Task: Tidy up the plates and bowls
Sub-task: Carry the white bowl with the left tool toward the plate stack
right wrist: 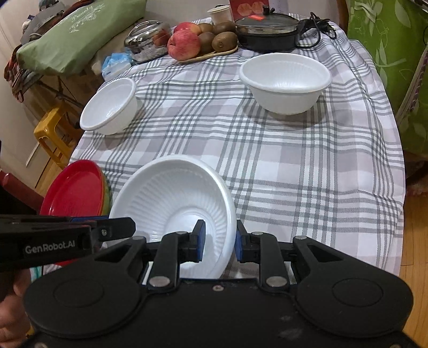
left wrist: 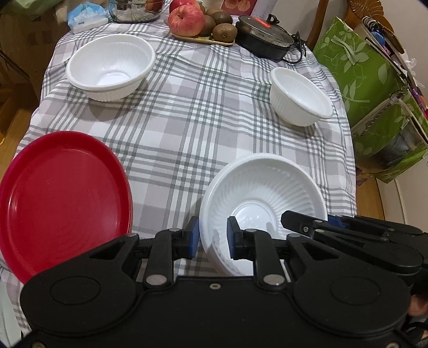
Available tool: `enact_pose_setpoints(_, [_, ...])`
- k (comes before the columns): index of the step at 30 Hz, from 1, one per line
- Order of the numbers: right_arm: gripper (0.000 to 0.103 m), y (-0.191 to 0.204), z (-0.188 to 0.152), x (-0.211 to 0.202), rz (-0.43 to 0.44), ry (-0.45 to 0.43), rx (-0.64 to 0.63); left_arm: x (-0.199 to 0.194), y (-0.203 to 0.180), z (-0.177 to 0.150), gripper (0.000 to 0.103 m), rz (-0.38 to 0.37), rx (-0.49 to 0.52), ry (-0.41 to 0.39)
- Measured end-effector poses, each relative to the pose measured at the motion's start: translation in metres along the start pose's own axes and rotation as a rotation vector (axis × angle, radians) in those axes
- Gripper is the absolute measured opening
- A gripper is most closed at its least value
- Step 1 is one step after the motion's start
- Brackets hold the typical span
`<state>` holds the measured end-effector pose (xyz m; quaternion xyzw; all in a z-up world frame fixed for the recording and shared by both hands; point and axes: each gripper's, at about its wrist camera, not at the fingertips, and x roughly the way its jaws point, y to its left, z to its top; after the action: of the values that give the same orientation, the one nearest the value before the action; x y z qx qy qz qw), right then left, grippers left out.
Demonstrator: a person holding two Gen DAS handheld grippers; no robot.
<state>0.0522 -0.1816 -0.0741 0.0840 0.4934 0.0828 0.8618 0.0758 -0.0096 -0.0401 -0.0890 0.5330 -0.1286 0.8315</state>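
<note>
A white ribbed bowl (left wrist: 263, 203) sits at the near edge of the checked tablecloth; it also shows in the right wrist view (right wrist: 174, 203). My left gripper (left wrist: 213, 235) straddles its left rim, one finger outside and one inside, with a small gap. My right gripper (right wrist: 218, 238) straddles its right rim the same way. A stack of plates with a red plate (left wrist: 64, 198) on top lies left of the bowl. Two more white bowls stand farther back, a large one (left wrist: 111, 71) and a smaller one (left wrist: 299, 96).
At the far end are a tray of apples and kiwis (left wrist: 200, 24), a black electric pot (left wrist: 263, 36) with its cord, a glass-lidded pot (right wrist: 147, 40) and a tissue pack (left wrist: 85, 17). A green bag (left wrist: 374, 88) stands by the table's right edge.
</note>
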Motion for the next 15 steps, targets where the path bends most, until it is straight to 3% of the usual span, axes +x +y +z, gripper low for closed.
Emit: enact_pose_setpoints(15, [0.027,-0.0087,0.0051,-0.0027,-0.017,-0.024,0.001,-0.0010,0.0095,0.0071,0.027,-0.016,-0.030,-0.007])
